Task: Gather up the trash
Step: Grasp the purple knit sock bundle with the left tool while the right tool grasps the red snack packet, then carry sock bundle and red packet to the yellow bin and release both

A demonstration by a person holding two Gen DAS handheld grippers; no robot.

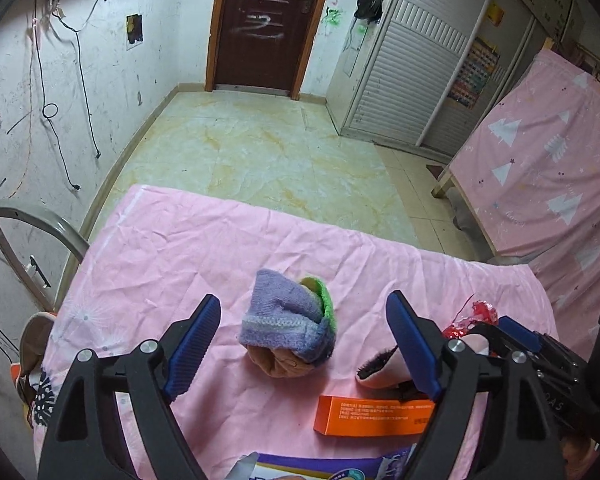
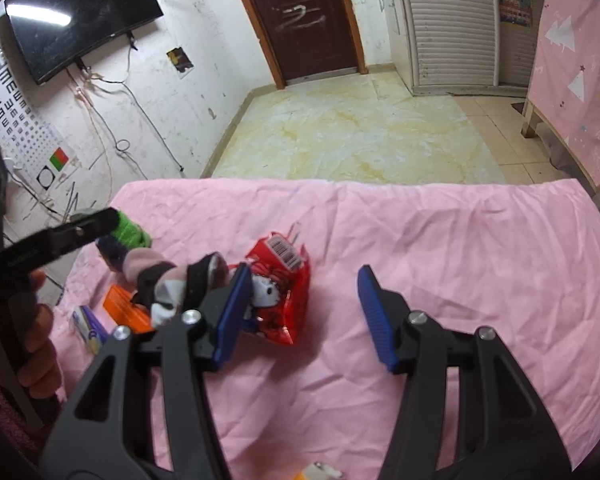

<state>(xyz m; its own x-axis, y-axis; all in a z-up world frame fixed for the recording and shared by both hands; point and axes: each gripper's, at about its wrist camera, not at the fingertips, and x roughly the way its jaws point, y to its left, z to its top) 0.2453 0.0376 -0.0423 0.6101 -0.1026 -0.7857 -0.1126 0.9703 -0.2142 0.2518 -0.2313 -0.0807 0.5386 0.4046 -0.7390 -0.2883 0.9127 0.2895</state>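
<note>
Pink sheet (image 2: 440, 248) carries a crinkled red snack wrapper (image 2: 284, 280) with a barcode; left gripper (image 1: 304, 344) and right gripper (image 2: 300, 312) both gape, grasping nothing.

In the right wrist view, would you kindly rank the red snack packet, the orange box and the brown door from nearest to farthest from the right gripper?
1. Red snack packet, beside the right gripper's left finger.
2. Orange box, farther left on the pink sheet.
3. Brown door, across the room.

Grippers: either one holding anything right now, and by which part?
Nothing is held. Left gripper open over the socks; right gripper open beside the red wrapper.
</note>
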